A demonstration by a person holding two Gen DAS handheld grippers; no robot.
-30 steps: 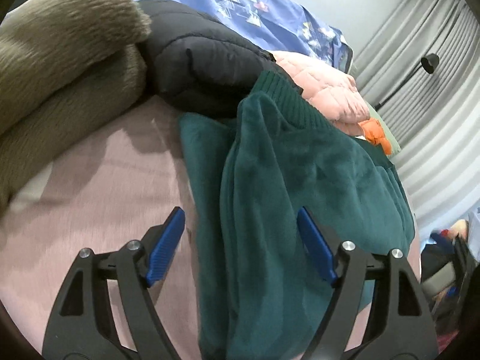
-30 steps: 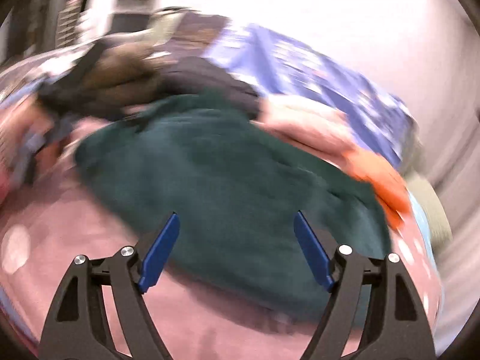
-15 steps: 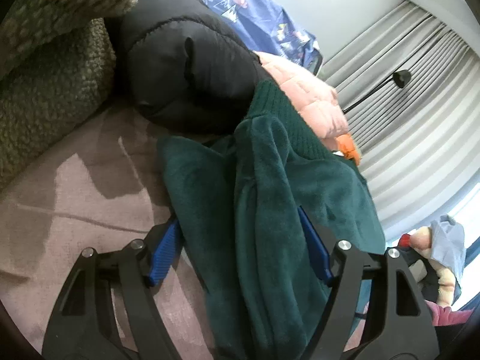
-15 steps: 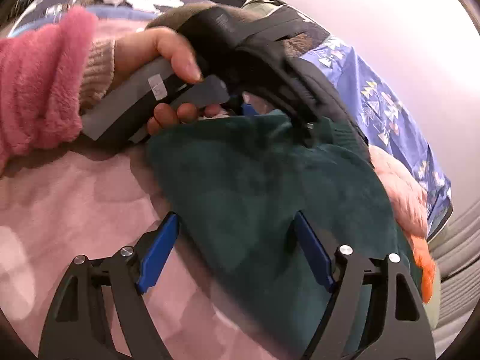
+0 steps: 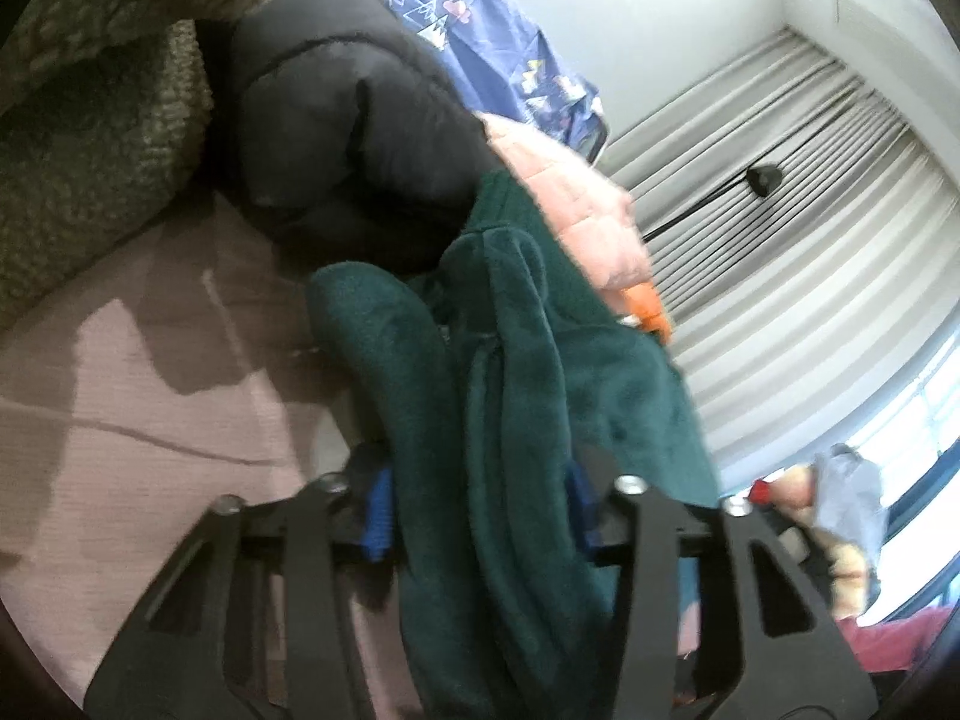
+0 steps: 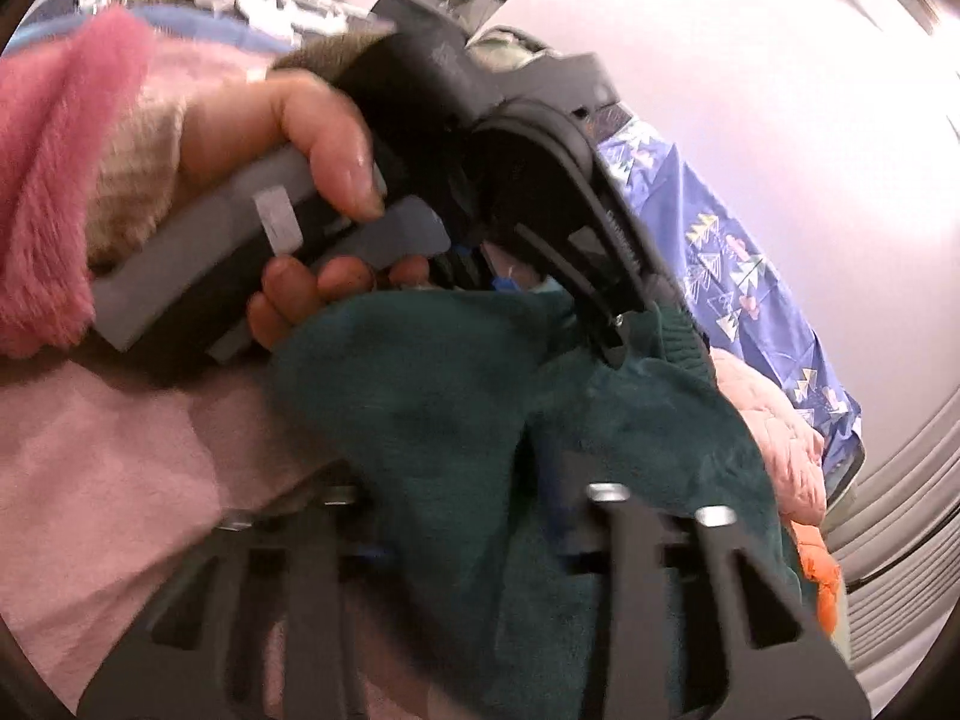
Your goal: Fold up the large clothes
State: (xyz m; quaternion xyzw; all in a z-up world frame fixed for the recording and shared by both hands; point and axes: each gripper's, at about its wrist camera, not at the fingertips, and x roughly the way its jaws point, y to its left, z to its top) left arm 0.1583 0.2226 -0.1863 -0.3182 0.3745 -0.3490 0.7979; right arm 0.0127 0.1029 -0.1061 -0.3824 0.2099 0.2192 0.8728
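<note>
A dark green fleece garment (image 5: 528, 372) lies rumpled on the pink bedspread (image 5: 120, 390). My left gripper (image 5: 480, 504) has a thick fold of it between its blue pads; the jaws are closing and the fleece bunches up between them. In the right wrist view the same green garment (image 6: 420, 408) fills the middle. My right gripper (image 6: 462, 516) is closing on its near edge, and the fleece hides most of its pads. Just beyond, a hand in a pink sleeve (image 6: 258, 138) grips the grey handle of the left gripper.
Behind the green garment lie a black puffer jacket (image 5: 348, 138), an olive fuzzy garment (image 5: 90, 138), a pink quilted jacket (image 5: 576, 210) and an orange piece (image 5: 648, 306). A blue patterned sheet (image 5: 480, 18) lies at the back. Grey curtains (image 5: 780, 210) hang to the right.
Both pairs of jaws stood wide apart around the green fleece and have now come in on it. The right gripper swung in beside the left hand. The fleece bunches up.
</note>
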